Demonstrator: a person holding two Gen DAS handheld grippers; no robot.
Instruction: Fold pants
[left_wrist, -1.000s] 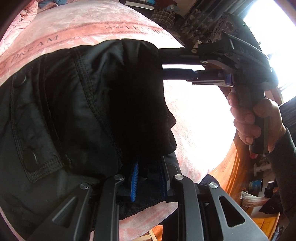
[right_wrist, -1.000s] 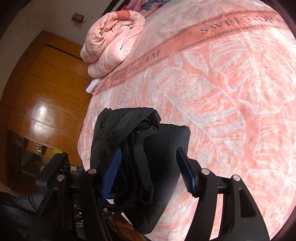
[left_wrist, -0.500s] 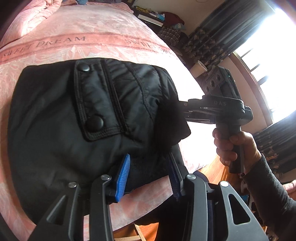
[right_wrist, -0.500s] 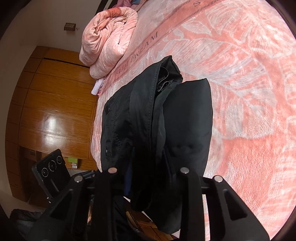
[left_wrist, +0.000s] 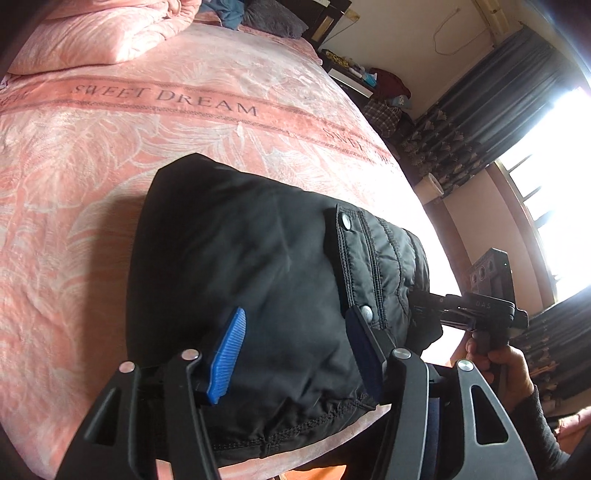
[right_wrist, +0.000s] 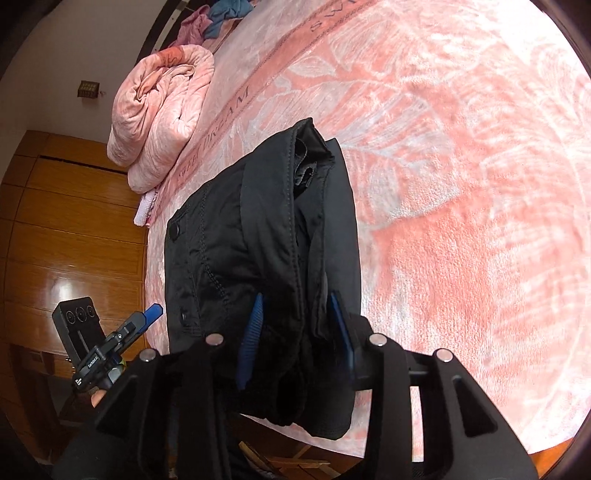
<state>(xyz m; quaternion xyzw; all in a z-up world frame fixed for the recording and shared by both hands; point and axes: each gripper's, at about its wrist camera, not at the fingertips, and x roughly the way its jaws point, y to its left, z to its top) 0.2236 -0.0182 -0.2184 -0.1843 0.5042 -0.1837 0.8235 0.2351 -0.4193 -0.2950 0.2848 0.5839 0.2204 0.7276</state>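
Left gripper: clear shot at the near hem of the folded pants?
Probably yes. The left gripper hangs with jaws opening just over the pants, the hem right beneath and uncovered; the right gripper is off at the far end.

The pants (left_wrist: 258, 280) are black woven cloth with a faint sheen, quilted stitching near the metal snaps (left_wrist: 347, 221), and a matt lining (right_wrist: 306, 162) at the open end. The bed cover (left_wrist: 92, 155) is plush pink fleece, soft-napped, as is the rolled blanket (right_wrist: 162, 110). The tongs are matt black plastic with shiny metal pins; their pads (left_wrist: 227, 354) look like ribbed blue rubber, though the far one sits in shadow. The wardrobe (right_wrist: 55, 236) is glossy varnished wood.
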